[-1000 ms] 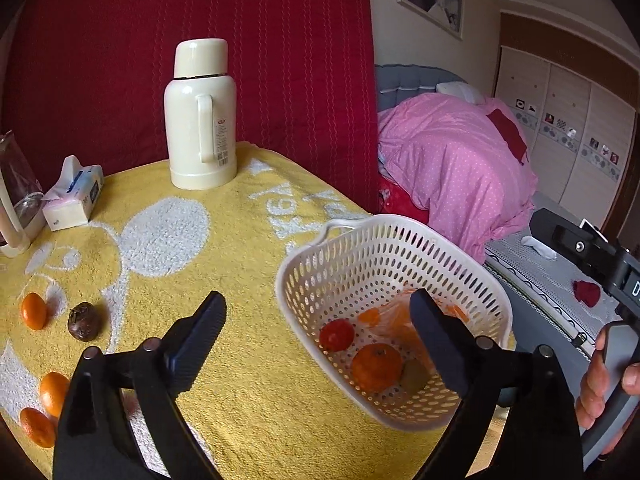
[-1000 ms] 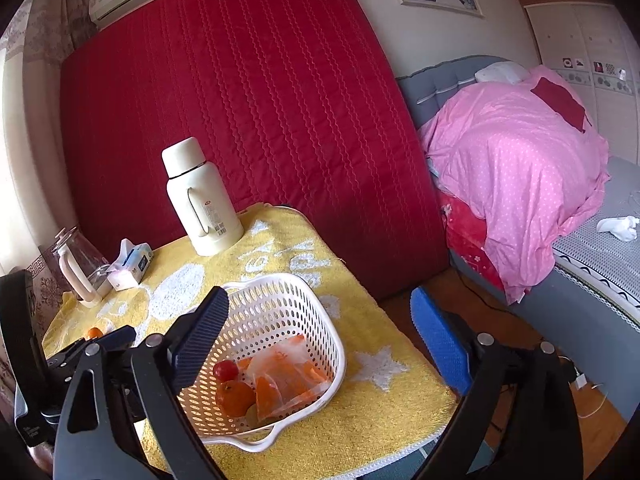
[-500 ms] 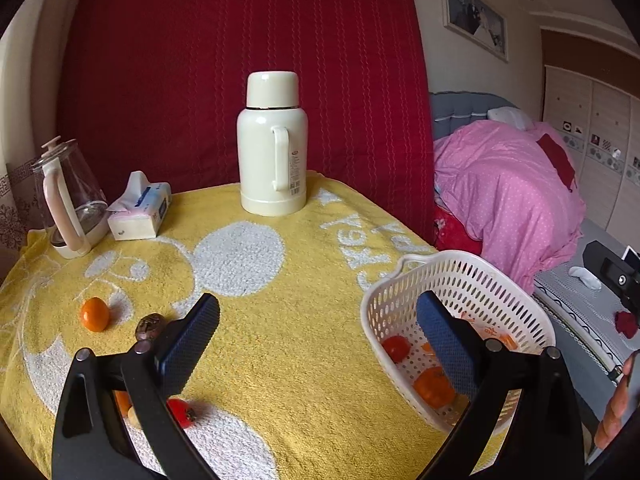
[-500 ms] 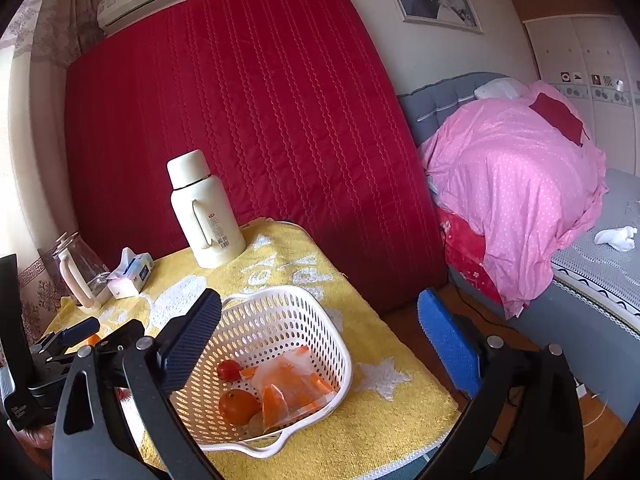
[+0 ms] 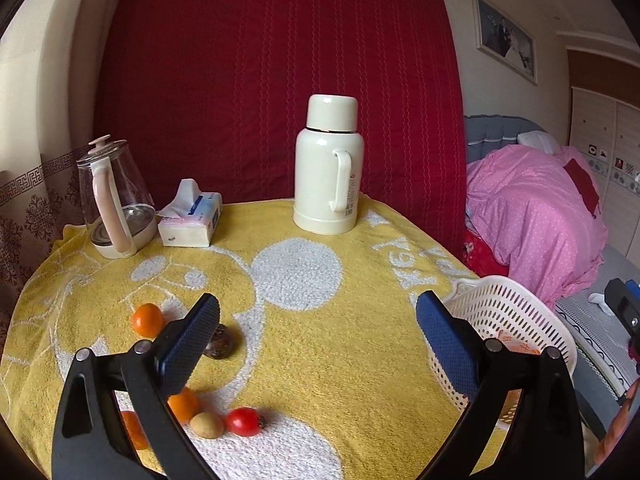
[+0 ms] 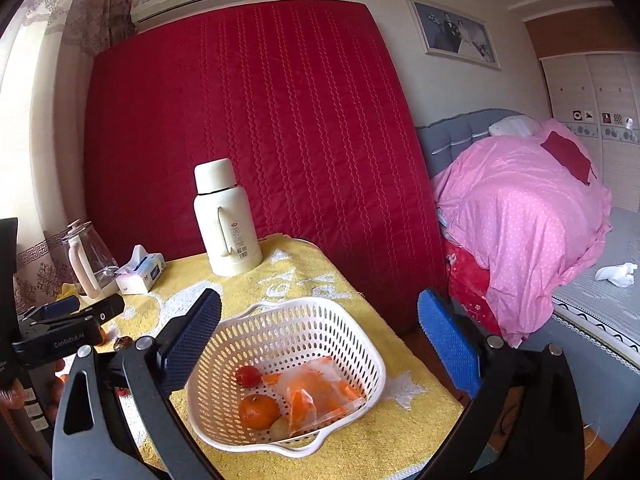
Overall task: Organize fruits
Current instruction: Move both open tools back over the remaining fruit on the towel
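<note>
The left gripper (image 5: 318, 328) and right gripper (image 6: 320, 328) both stand released, nothing between their fingers. The white perforated plastic basket (image 6: 340, 320) holds round fruit at the yellow terry-covered table's (image 5: 320, 360) four o'clock; a glossy red tomato (image 5: 244, 421) lies at seven, a smooth cream thermos (image 5: 328, 176) at twelve.

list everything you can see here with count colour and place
basket: 1, white, right of cloth
bag: 1, clear, orange pieces, in basket
basket fruit: 3, orange, red, tan
loose fruit: 6, three orange, brown, tan, red, left of cloth
flask: 1, cream, back
tissues: 1, white-blue, back left
kettle: 1, glass, pink handle, far left
cloth: 1, yellow-white
mattress: 1, red, behind
quilt: 1, pink, on bed
left gripper: open, empty
right gripper: open, empty
</note>
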Motion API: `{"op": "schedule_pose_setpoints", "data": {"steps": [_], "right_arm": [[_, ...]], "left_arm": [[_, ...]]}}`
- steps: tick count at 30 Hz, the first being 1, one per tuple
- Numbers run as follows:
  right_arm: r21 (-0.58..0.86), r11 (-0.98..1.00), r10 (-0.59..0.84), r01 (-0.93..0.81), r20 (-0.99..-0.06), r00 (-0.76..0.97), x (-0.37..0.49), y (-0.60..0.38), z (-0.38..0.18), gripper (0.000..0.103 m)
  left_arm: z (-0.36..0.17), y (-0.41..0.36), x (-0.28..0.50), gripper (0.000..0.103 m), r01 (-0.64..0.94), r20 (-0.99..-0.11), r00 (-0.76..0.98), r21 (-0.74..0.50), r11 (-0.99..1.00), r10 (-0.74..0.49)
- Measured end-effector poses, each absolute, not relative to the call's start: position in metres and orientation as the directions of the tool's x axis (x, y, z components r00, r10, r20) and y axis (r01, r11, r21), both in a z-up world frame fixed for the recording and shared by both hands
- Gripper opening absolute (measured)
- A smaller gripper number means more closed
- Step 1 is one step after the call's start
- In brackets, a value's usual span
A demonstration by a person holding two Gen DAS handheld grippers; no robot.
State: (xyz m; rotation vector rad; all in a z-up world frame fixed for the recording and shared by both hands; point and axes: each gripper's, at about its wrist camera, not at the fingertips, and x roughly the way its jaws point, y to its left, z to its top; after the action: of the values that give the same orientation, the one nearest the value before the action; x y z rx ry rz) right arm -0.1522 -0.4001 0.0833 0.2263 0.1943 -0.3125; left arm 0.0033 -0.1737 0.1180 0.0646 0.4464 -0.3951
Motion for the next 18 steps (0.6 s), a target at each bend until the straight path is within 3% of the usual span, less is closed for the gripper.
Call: {"op": "schedule_pose_setpoints", "data": {"steps": [8,18], "right_arm": [[0.199,0.942,-0.229,0.27,-0.207,0.951,-0.143,-0.371,0.089,0.1],[0.177,0.962,-0.168,0.206,-0.209,0.963,-0.123,-0.337,0.098,0.1]], "left_arm": [[0.132,-0.116,0.026,0.098,0.27,-0.406,0.876,-0.035,0.962,-0.261],[0.127,-0.054,0.07,0.098,0.205,-0.448,0.871,-0.041,0.978,-0.201]]}}
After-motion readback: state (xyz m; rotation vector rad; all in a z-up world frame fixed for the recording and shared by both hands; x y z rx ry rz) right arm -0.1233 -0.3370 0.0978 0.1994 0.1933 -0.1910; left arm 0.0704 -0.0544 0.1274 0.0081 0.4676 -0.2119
